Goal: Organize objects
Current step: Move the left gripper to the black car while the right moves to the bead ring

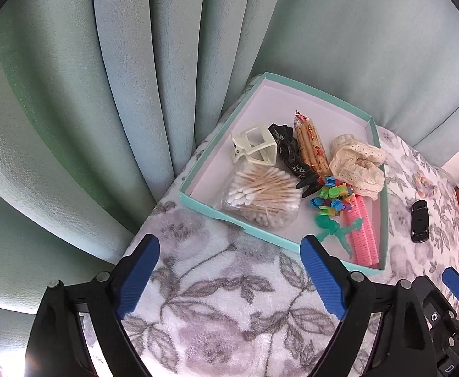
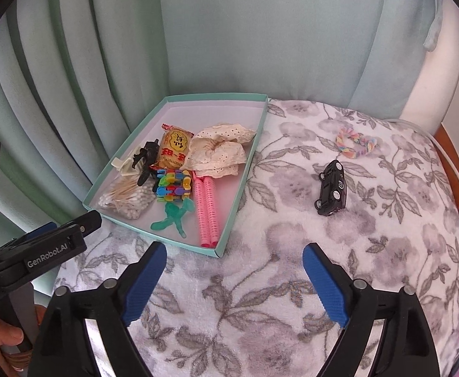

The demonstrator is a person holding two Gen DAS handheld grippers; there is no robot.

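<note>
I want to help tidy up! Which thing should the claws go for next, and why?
Probably the right claw should reach forward to the little black toy car. Both claws are open and hold nothing. The car and the colourful hair tie lie on the flowery blanket, outside the green box where the other things already sit. The car is the nearer of the two.

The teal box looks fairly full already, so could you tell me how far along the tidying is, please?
Mostly done: the teal box already holds the cotton swabs, snack packet, cream scrunchie, pink rollers, hair clips and small toys. Nothing is in hand: the left gripper and right gripper are both open and empty. Still out on the floral blanket: the black toy car and the pastel hair tie.
</note>
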